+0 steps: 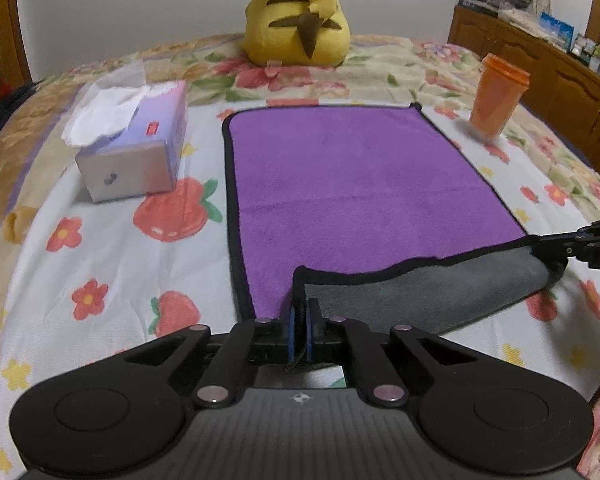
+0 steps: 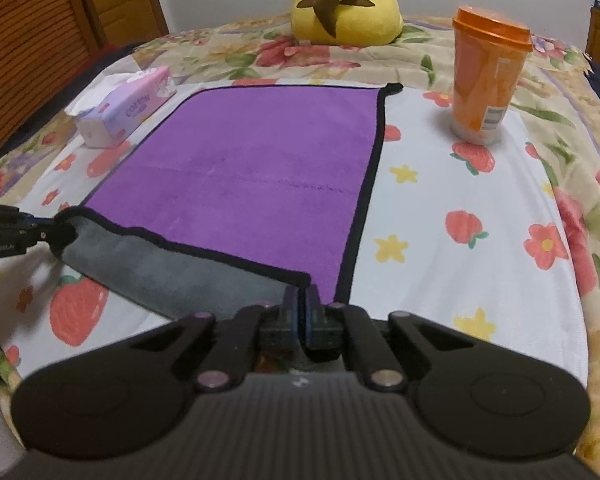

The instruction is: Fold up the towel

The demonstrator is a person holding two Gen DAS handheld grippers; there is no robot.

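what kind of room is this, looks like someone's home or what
Most likely a bedroom in a home. The purple towel lies on a bed with a floral, strawberry-print cover, a yellow plush toy sits at the far end, and a cluttered wooden dresser stands along the wall.

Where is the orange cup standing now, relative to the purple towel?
The orange cup stands upright on the flowered bedspread, off the far right corner of the purple towel and not touching it; the yellow plush toy sits behind, to its left.
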